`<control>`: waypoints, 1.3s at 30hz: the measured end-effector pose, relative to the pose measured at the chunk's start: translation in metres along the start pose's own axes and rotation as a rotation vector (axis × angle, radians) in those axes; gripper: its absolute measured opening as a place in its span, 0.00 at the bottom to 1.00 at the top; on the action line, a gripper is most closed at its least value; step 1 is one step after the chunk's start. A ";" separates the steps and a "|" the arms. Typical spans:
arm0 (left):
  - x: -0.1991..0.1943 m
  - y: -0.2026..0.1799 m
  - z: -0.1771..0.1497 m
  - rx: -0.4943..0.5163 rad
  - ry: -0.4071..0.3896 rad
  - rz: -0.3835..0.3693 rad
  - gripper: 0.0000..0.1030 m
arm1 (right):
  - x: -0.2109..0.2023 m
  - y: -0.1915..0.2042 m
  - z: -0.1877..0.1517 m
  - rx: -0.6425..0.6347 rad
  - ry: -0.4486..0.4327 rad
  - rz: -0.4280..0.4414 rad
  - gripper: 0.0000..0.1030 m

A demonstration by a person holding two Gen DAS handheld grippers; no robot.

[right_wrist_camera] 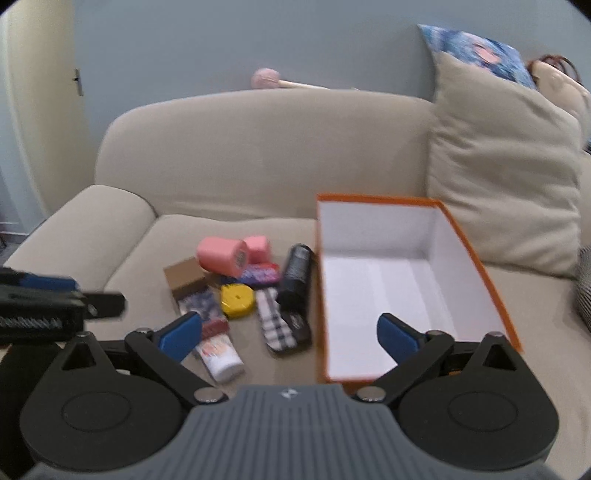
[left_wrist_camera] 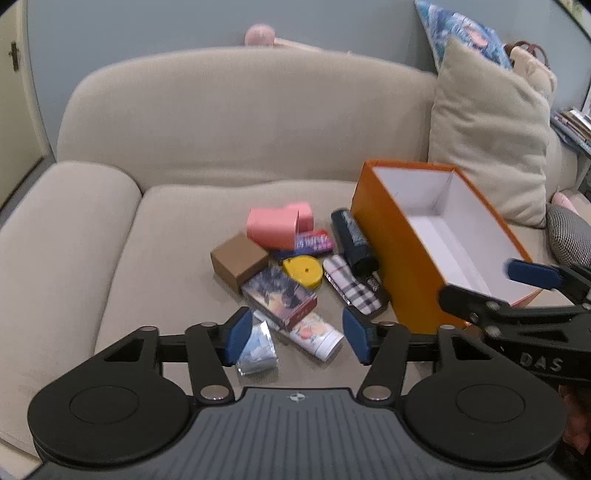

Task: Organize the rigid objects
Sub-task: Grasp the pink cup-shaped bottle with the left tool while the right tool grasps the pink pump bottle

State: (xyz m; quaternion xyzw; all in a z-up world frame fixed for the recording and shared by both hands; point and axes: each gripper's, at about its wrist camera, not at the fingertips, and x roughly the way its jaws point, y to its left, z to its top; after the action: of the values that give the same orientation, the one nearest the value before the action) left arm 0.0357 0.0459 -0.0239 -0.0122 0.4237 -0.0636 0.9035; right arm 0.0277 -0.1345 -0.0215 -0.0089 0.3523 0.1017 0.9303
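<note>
A pile of small objects lies on the beige sofa seat (left_wrist_camera: 166, 229): a pink roll (left_wrist_camera: 271, 227), a brown box (left_wrist_camera: 239, 263), a yellow tape measure (left_wrist_camera: 303, 271), a picture box (left_wrist_camera: 279, 297), a plaid case (left_wrist_camera: 351, 284), a dark can (left_wrist_camera: 352, 240) and a white tube (left_wrist_camera: 314, 332). An open orange box (left_wrist_camera: 391, 236), white and empty inside, stands right of them. My left gripper (left_wrist_camera: 295, 334) is open just above the tube's near end. My right gripper (right_wrist_camera: 288, 338) is open, low in front of the orange box (right_wrist_camera: 476, 254) and the plaid case (right_wrist_camera: 275, 321).
A beige cushion (left_wrist_camera: 487, 129) leans behind the orange box, with a blue patterned cushion (left_wrist_camera: 461, 33) behind it. The sofa armrest (left_wrist_camera: 62, 221) rises at left. A crinkled foil packet (left_wrist_camera: 256, 350) lies by my left finger. A houndstooth item (left_wrist_camera: 569, 232) sits at the right.
</note>
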 end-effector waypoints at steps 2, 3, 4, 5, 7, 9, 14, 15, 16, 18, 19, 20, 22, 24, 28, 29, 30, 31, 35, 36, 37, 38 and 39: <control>0.008 0.006 0.002 0.000 0.018 -0.002 0.60 | 0.014 0.005 0.006 -0.011 0.024 0.030 0.80; 0.012 0.009 0.003 -0.006 0.023 -0.013 0.60 | 0.023 0.008 0.009 -0.019 0.041 0.037 0.74; 0.016 0.013 0.005 -0.010 0.031 -0.028 0.54 | 0.031 0.012 0.012 -0.029 0.061 0.037 0.73; 0.021 0.017 0.006 -0.017 0.039 -0.039 0.48 | 0.041 0.015 0.015 -0.037 0.075 0.041 0.72; 0.031 0.024 0.009 -0.032 0.051 -0.050 0.43 | 0.057 0.020 0.019 -0.038 0.099 0.069 0.65; 0.043 0.032 0.013 -0.067 0.080 -0.060 0.41 | 0.074 0.026 0.023 -0.038 0.127 0.092 0.64; 0.079 0.051 0.030 -0.147 0.118 -0.067 0.39 | 0.120 0.034 0.034 -0.055 0.190 0.128 0.53; 0.087 0.055 0.034 -0.166 0.132 -0.061 0.39 | 0.130 0.035 0.037 -0.060 0.203 0.138 0.49; 0.096 0.058 0.037 -0.187 0.147 -0.065 0.39 | 0.140 0.035 0.039 -0.064 0.216 0.141 0.48; 0.115 0.070 0.044 -0.271 0.168 -0.093 0.45 | 0.160 0.036 0.045 -0.072 0.240 0.145 0.48; 0.124 0.074 0.047 -0.306 0.177 -0.088 0.55 | 0.169 0.037 0.047 -0.074 0.250 0.147 0.48; 0.132 0.079 0.050 -0.345 0.183 -0.083 0.60 | 0.177 0.039 0.050 -0.074 0.256 0.147 0.48; 0.146 0.088 0.058 -0.410 0.189 -0.068 0.66 | 0.192 0.041 0.057 -0.084 0.253 0.145 0.48; 0.156 0.092 0.067 -0.429 0.182 -0.060 0.67 | 0.207 0.043 0.067 -0.109 0.245 0.143 0.48; 0.172 0.104 0.090 -0.523 0.204 -0.120 0.64 | 0.237 0.045 0.094 -0.180 0.244 0.147 0.48; 0.177 0.106 0.094 -0.565 0.214 -0.145 0.64 | 0.244 0.044 0.102 -0.194 0.248 0.151 0.48; 0.183 0.107 0.098 -0.609 0.221 -0.168 0.64 | 0.251 0.043 0.108 -0.210 0.256 0.155 0.48; 0.189 0.108 0.101 -0.651 0.228 -0.182 0.64 | 0.258 0.043 0.115 -0.229 0.267 0.155 0.47; 0.210 0.112 0.104 -0.795 0.273 -0.190 0.67 | 0.284 0.045 0.127 -0.318 0.315 0.153 0.39; 0.214 0.111 0.104 -0.822 0.284 -0.193 0.67 | 0.290 0.045 0.127 -0.336 0.326 0.151 0.37; 0.219 0.110 0.105 -0.843 0.296 -0.197 0.70 | 0.296 0.046 0.126 -0.351 0.336 0.149 0.35; 0.223 0.109 0.106 -0.856 0.309 -0.194 0.71 | 0.301 0.047 0.125 -0.363 0.343 0.151 0.34; 0.228 0.108 0.108 -0.866 0.324 -0.188 0.71 | 0.304 0.047 0.125 -0.374 0.351 0.159 0.34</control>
State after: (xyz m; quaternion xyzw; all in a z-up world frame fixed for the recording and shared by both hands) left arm 0.2736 0.1209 -0.1370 -0.4162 0.5437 0.0361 0.7279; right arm 0.3225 -0.0213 -0.1252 -0.1703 0.4830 0.2345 0.8263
